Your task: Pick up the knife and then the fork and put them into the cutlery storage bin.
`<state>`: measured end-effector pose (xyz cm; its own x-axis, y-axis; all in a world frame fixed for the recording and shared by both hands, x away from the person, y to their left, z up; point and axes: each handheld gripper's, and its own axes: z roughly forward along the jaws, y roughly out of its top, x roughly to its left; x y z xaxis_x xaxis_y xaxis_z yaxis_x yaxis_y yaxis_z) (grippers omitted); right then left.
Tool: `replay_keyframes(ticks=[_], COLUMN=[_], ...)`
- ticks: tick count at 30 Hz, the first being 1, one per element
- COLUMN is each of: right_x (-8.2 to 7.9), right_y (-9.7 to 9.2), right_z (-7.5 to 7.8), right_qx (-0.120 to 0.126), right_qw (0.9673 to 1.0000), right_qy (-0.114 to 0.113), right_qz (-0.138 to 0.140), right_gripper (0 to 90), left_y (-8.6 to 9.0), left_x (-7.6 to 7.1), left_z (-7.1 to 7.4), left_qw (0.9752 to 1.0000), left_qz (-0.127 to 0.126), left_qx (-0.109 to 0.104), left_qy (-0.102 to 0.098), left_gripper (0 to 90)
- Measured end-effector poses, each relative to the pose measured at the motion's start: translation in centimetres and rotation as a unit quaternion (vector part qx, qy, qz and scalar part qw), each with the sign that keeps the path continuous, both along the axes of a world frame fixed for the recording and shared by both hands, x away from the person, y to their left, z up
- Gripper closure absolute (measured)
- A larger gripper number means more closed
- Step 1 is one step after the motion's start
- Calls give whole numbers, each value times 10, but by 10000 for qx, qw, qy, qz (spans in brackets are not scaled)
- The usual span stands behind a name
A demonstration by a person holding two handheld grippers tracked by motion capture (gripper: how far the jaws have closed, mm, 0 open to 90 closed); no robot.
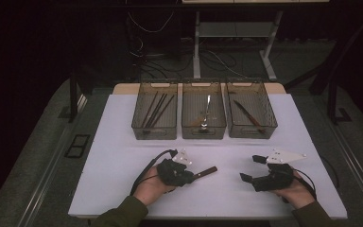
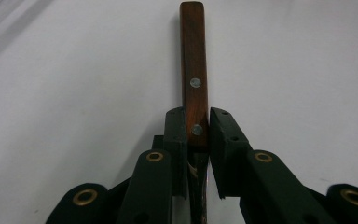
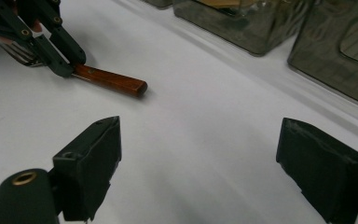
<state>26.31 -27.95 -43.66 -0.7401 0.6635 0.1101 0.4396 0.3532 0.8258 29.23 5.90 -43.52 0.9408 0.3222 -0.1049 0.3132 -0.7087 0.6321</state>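
One fork [image 2: 194,70], tines behind jaws

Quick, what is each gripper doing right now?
Left gripper: shut on the wooden-handled fork, which lies on the white table.
Right gripper: open, holding nothing.

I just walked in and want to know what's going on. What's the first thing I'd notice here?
Probably the left gripper near the front of the white table, its fingers shut on a wooden-handled fork. The right gripper rests beside it, open and holding nothing. Behind stand three see-through bins in a row, each with cutlery inside.
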Motion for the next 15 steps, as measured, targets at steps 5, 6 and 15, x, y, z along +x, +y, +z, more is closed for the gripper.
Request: replay_keyframes(ticks=[5, 6, 15], right_x=[-1, 0, 2], right_y=[4, 5, 10], right_z=[3, 3, 2], right_qx=[-15, -20, -165], right_qw=[9997, 9996, 9992], right_qy=[17, 20, 11], right_qz=[230, 296, 366], right_gripper=[142, 142, 143], left_y=[-1, -1, -5], left_x=[-4, -4, -4], left_z=[3, 3, -4], left_qw=[9997, 9998, 9995], left_qz=[2, -20, -260], left_qx=[-198, -177, 92], left_qy=[153, 130, -124], left_gripper=[773, 773, 770])
